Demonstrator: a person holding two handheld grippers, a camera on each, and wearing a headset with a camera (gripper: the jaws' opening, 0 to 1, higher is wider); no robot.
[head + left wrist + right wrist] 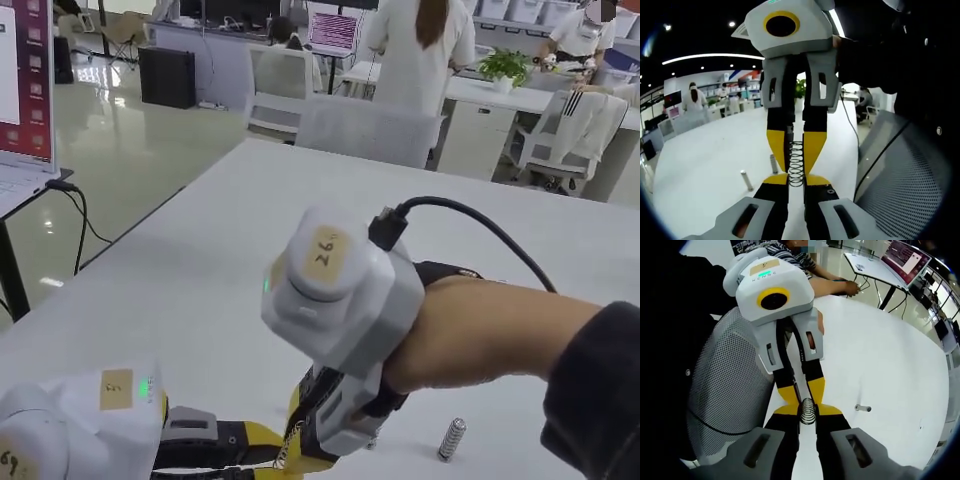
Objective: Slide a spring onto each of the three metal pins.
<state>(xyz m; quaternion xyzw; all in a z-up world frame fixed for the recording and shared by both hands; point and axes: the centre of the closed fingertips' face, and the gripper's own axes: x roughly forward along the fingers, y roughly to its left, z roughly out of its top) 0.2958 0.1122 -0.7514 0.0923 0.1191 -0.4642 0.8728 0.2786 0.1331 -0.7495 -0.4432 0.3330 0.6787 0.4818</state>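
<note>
Near: left gripper (pixel 796 181) and right gripper (pixel 807 412) closed tip to tip on one spring (pixel 796 162), each pinching an end. Light, bouncy, easily kinked or flicked away, so best held gently mid-coil. Beyond, on the table (pixel 700 165), two pins (pixel 746 180) standing upright.

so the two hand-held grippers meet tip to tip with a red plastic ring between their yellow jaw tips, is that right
No, it is not a red plastic ring. It is a silver coiled wire spring between the yellow jaw tips, as the left gripper view shows; the right hand-held gripper and the left hand-held gripper do meet tip to tip.
</note>
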